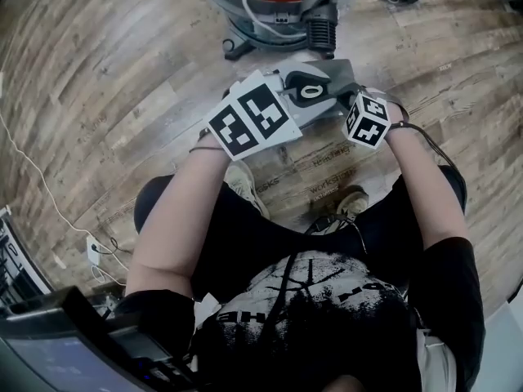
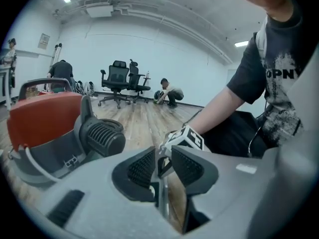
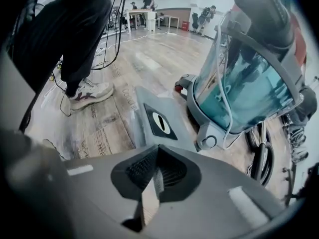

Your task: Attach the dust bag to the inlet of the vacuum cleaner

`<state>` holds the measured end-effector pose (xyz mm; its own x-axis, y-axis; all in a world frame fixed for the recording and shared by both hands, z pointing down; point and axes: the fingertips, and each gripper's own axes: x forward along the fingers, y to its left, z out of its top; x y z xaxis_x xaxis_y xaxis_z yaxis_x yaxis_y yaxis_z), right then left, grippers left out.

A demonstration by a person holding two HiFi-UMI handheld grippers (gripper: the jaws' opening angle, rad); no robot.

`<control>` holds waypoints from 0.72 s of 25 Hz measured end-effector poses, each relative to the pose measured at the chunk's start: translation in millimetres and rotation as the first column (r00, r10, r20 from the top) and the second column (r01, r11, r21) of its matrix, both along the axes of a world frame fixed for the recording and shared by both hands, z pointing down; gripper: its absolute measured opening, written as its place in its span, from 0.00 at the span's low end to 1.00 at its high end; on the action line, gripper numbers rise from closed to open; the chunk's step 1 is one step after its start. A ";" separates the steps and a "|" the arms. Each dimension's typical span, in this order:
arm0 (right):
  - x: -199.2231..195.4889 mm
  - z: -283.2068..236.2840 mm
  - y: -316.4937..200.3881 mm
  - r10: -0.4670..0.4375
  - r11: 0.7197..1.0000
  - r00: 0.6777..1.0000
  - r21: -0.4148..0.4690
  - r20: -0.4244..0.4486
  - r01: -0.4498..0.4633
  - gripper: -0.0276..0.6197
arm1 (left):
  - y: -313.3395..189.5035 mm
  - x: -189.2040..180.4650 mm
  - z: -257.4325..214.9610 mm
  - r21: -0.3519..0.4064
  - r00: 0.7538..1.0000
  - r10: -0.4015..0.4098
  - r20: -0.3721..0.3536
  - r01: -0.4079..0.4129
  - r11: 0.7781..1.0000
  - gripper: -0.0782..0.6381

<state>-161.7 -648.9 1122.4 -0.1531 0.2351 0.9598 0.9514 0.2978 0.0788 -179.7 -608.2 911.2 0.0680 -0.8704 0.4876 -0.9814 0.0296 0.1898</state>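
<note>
Dust bag: on the wooden floor, collar upward, just beside the vacuum cleaner base. Left gripper: jaws slightly apart. Right gripper: jaws closed together, above the bag.

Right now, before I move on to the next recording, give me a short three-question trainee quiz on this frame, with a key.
1. In the head view, what colour is the top of the vacuum cleaner that stands on the wooden floor beyond the dust bag?
2. The right gripper's jaws are: A) wide apart, B) together, C) out of view.
3. True or false: the dust bag is already fitted onto the vacuum cleaner.
Key: 1 red; 2 B; 3 false, the bag is out in front of the machine, not on it.
</note>
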 end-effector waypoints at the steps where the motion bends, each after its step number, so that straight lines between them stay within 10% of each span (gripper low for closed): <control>1: -2.7 -6.4 1.6 -0.001 1.000 1.000 -0.009 -0.002 0.001 0.05 | 2.5 0.5 7.2 -0.038 1.000 0.000 0.021 0.001 0.999 0.27; 7: -11.0 -37.8 9.8 -0.023 0.999 1.000 -0.043 -0.021 0.022 0.05 | 23.4 18.5 71.5 -0.276 1.000 0.006 0.008 -0.004 0.961 0.39; 12: -8.9 -67.1 15.7 -0.036 0.996 0.999 -0.080 -0.034 0.033 0.05 | 43.7 29.3 125.4 -0.466 0.997 0.040 0.060 -0.007 0.885 0.40; 18: -3.5 -103.9 22.3 -0.047 0.989 0.998 -0.145 -0.044 0.041 0.05 | 48.2 26.5 150.1 -0.567 0.989 0.088 0.119 -0.006 0.824 0.39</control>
